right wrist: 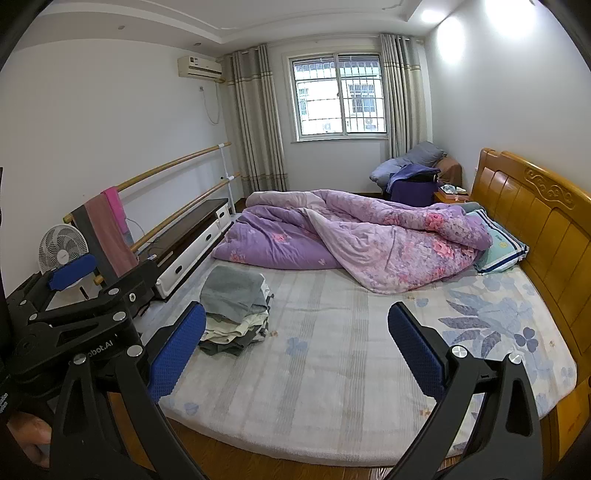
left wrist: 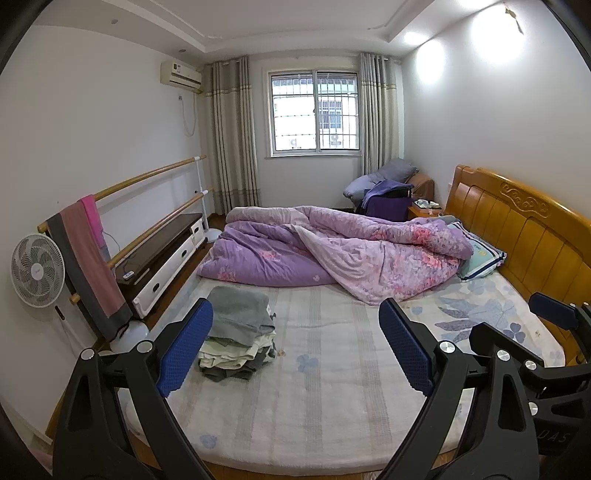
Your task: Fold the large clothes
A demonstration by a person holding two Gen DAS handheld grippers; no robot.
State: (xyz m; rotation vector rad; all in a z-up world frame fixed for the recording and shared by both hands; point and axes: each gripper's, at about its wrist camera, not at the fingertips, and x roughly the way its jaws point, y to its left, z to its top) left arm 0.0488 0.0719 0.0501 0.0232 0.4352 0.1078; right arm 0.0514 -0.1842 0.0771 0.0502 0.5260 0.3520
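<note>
Clothes (left wrist: 236,332) in neat folded stack, grey piece on top

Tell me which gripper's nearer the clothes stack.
Left, though only slightly. The left gripper hovers off the bed's foot with the clothes stack just past its left finger. The right gripper is alongside, further toward the headboard side. Both are open, touching nothing.

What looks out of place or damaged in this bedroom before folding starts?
The purple quilt lies crumpled across the bed's far half, unmade. On the ceiling, a patch near the right wall looks peeled. The clothes stack sits slightly uneven.
</note>
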